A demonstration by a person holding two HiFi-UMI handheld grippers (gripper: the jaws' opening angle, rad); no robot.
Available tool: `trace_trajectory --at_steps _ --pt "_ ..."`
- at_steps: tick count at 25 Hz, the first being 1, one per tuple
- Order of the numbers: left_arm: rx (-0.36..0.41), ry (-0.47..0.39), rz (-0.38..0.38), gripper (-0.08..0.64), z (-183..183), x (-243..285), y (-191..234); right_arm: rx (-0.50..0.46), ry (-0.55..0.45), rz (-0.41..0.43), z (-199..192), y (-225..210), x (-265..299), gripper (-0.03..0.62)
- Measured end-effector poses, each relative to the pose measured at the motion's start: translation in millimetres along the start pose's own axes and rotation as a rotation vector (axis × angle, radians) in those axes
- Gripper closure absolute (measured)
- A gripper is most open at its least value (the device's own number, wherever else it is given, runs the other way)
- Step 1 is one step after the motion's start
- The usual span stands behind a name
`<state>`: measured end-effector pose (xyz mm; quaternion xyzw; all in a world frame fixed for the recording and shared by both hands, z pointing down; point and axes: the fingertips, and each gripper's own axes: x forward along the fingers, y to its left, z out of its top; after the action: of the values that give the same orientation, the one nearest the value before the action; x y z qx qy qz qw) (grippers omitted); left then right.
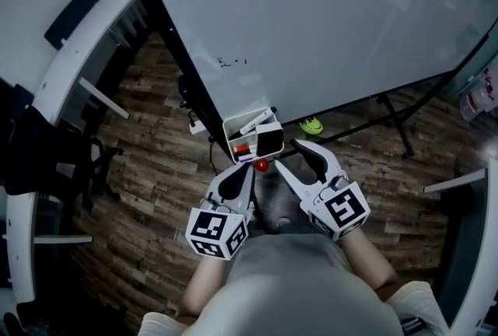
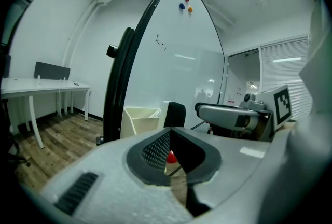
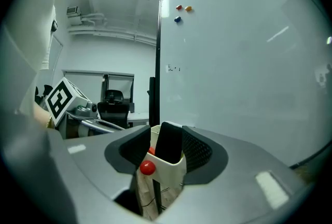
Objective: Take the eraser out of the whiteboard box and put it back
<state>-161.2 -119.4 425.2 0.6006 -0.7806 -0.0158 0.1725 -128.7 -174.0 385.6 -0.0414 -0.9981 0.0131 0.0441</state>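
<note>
My left gripper (image 2: 170, 129) is nearest me. Its fingers are closed tip to tip with nothing caught between them, and a small red ball (image 2: 170, 156) shows through the gap lower down behind them. My right gripper (image 3: 166, 127) sits beside it with its fingers spread apart and gripping nothing. Their pads stand clear of the box, on either side of its near corner as I look along them.

Just past both sets of tips is the white whiteboard box (image 3: 169, 172), open at the top and hung on the lower edge of the whiteboard (image 1: 334, 15). The red ball sits at the box's near lower edge, on the outside.

The black eraser (image 3: 168, 142) is inside the box. It stands upright at the end nearer my right gripper, and its top pokes above the rim. A white marker (image 1: 253, 124) lies in the box on the side toward the board. Something orange-red (image 1: 242, 148) is at the other end from the eraser, and I cannot tell what it is.

Beyond the box, the board carries a few faint dark marks. High up on it are three small magnets: red (image 3: 179, 8), orange (image 3: 188, 8) and blue (image 3: 177, 19). A green thing (image 1: 311, 125) lies on the wooden floor under the board.
</note>
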Motion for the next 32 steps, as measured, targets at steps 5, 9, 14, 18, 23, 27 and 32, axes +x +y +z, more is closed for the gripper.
trace_trajectory --at_steps 5,9,14,18,23,27,32 --pt "-0.008 0.000 0.030 0.557 -1.4 2.7 2.0 0.013 0.010 0.037 -6.2 -5.6 10.1 0.362" --pt "-0.017 -0.003 0.051 0.557 -0.9 4.6 4.3 0.018 0.029 0.060 -13.2 -10.4 19.2 0.314" --pt "-0.022 -0.009 0.077 0.557 0.1 6.6 9.5 0.014 0.041 0.093 -17.3 -16.2 31.6 0.287" --pt "-0.031 -0.015 0.104 0.557 1.0 7.7 14.6 0.006 0.049 0.125 -19.7 -18.6 41.3 0.279" --pt "-0.040 -0.017 0.137 0.557 0.4 8.9 21.5 -0.003 0.056 0.166 -22.5 -19.5 53.6 0.275" --pt "-0.048 -0.022 0.160 0.557 1.3 9.0 27.1 -0.007 0.062 0.195 -24.6 -18.4 61.7 0.275" --pt "-0.056 -0.025 0.182 0.557 0.3 8.1 30.8 -0.017 0.056 0.212 -24.7 -18.2 64.8 0.273"
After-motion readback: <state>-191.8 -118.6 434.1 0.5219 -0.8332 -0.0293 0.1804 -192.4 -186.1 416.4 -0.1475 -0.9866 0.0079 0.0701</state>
